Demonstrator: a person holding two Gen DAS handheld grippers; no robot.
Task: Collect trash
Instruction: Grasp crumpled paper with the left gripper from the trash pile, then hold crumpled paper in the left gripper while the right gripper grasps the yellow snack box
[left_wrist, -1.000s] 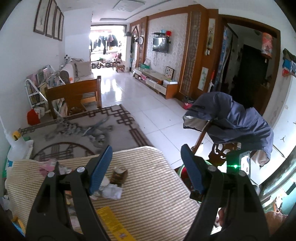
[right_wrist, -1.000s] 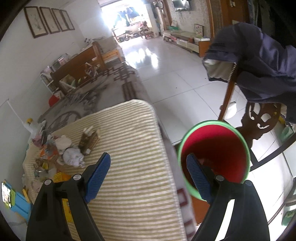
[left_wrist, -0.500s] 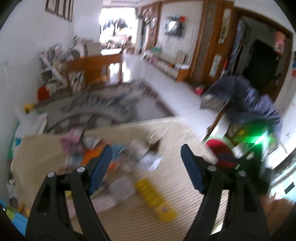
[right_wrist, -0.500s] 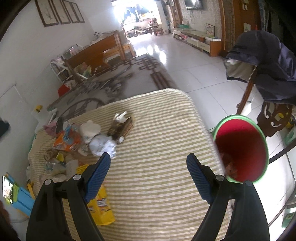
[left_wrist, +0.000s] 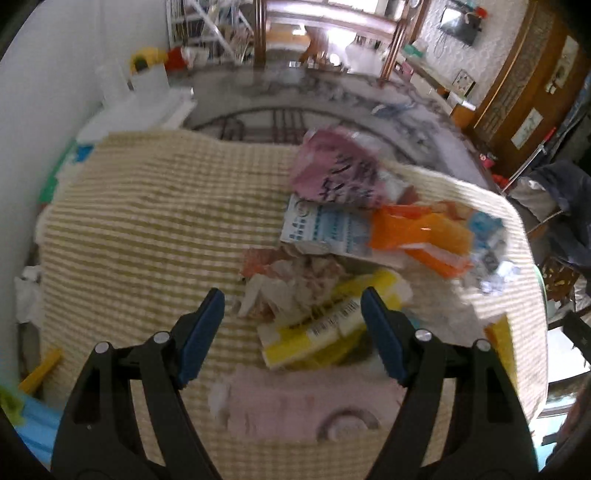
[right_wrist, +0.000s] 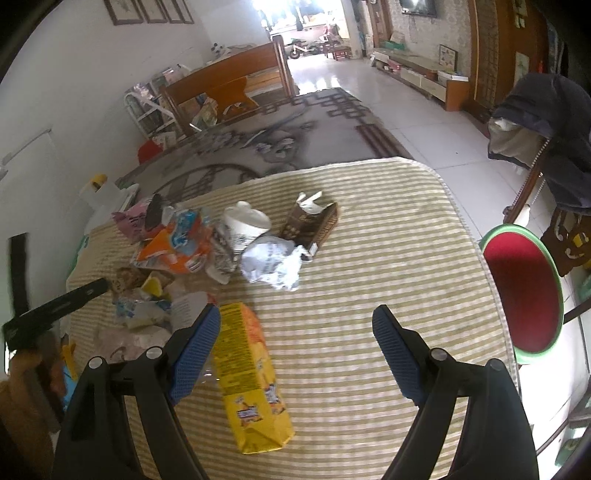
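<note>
Trash heaped on the striped table cover (right_wrist: 369, 236), mostly toward its far-left part in the right wrist view; red bin (right_wrist: 521, 295) with green rim just off the table's right edge, well apart from the heap.

Left gripper (left_wrist: 291, 314) spread wide, nothing between the pads, hanging low over a yellow barcoded wrapper (left_wrist: 325, 328) and crumpled paper (left_wrist: 291, 284); right gripper (right_wrist: 295, 343) likewise agape and empty, above the yellow snack bag (right_wrist: 247, 373) lying flat near the front edge.

Likely all light: thin film, paper, card; little weight, much give. Yellow snack bag slick and flat, hard to pinch from above; best taken across its narrow width or at a puckered end seam. Crumpled white wrapper (right_wrist: 273, 266) soft and springy, easy to bite anywhere through the bulk. Brown carton (right_wrist: 314, 221) stiffer, torn open at the top; best gripped across its flat sides, not on the ragged mouth. White paper cup (right_wrist: 245, 221) crushable; rim or wall pinch enough. Orange packet (right_wrist: 173, 247) glossy, probably slippery; better seized at a fold.

Left view smeared by motion, so the pale pink thing (left_wrist: 306, 406) nearest that gripper perhaps tissue or soft plastic; hard to tell.
</note>
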